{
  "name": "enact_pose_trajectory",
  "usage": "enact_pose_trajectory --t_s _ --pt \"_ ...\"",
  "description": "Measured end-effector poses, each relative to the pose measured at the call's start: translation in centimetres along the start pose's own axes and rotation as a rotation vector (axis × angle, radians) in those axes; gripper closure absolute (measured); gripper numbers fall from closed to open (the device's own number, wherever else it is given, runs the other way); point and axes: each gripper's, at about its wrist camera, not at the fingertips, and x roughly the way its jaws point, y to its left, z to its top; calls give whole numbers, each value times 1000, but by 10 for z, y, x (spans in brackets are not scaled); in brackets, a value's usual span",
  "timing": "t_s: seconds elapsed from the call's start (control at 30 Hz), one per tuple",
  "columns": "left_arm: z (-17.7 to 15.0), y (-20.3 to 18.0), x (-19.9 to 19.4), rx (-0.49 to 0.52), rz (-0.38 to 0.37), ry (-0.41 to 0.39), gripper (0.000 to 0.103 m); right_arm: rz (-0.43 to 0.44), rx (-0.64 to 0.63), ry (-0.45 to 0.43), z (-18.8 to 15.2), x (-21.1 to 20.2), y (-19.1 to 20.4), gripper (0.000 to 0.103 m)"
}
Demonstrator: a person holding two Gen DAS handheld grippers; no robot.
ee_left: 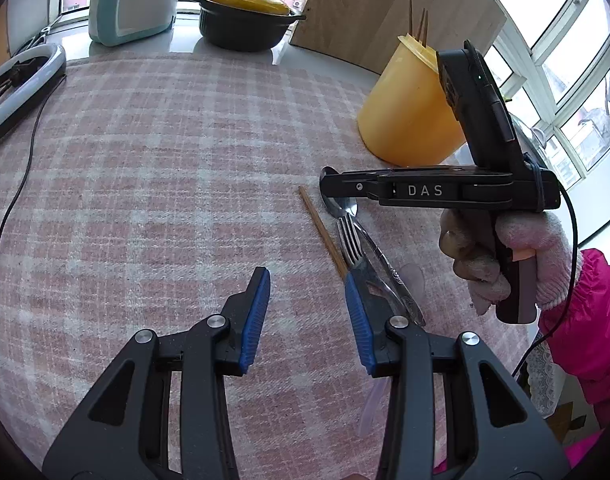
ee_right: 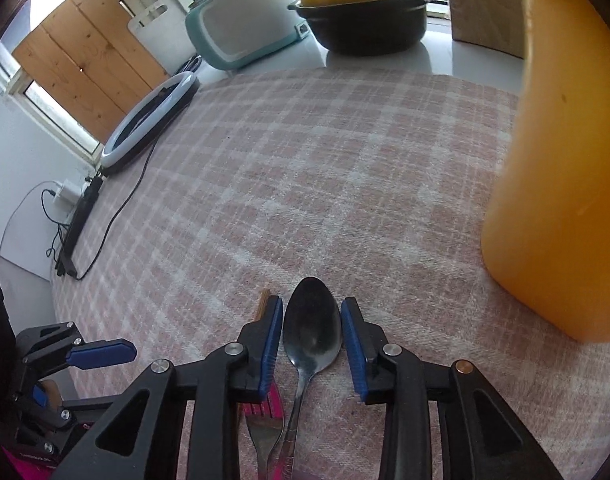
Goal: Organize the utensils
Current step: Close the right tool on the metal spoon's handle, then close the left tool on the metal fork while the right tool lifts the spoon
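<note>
A metal spoon (ee_right: 313,328), a fork (ee_right: 265,432) and a wooden chopstick (ee_right: 263,300) lie side by side on the pink plaid cloth (ee_right: 305,180). My right gripper (ee_right: 312,300) hovers open just over the spoon's bowl, one blue pad on either side of it and neither pressing. From the left wrist view the right gripper (ee_left: 329,184) shows side-on above the spoon (ee_left: 345,206), with the fork (ee_left: 351,240) and chopstick (ee_left: 323,232) below it. My left gripper (ee_left: 307,276) stands open and empty left of the fork. A yellow holder (ee_left: 405,112) with several chopsticks (ee_left: 421,26) stands behind.
A black pot with a yellow lid (ee_left: 245,16) and a teal and white appliance (ee_left: 133,4) sit at the back by the window. A ring light (ee_left: 21,84) with its cable lies at the left edge. A gloved hand (ee_left: 505,256) holds the right gripper.
</note>
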Motion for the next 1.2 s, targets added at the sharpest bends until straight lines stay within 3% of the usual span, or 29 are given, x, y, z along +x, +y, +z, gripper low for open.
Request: enact_pose_trajectory --t_s 0.1,0.13,0.3,0.37,0.43,0.7,0.8,0.93,1.13,1.2 --pt "0 0 2 1 2 4 64 -23 -19 5 0 1 3 84" --pt "1 0 3 1 3 5 64 -30 -21 7 -1 1 4 92" --pt "2 -1 7 3 1 11 64 -38 -31 8 -3 0 4 94" --pt "3 -2 7 5 -1 11 64 -41 -39 11 -3 0 4 88" --pt "4 -2 7 5 -3 11 64 -15 -49 14 -3 0 5 73" --pt "3 3 4 -7 1 3 64 -125 -164 27 1 8 25 74" --pt "4 5 5 -11 1 3 64 -157 -195 32 0 9 29 87" --pt "6 3 9 -7 -5 12 64 -167 -183 14 -1 4 26 96" --pt "13 -5 23 28 -20 30 64 -143 -118 -24 -6 -9 16 103" --pt "16 -10 28 46 -26 36 69 -140 -98 -32 -9 -14 12 103"
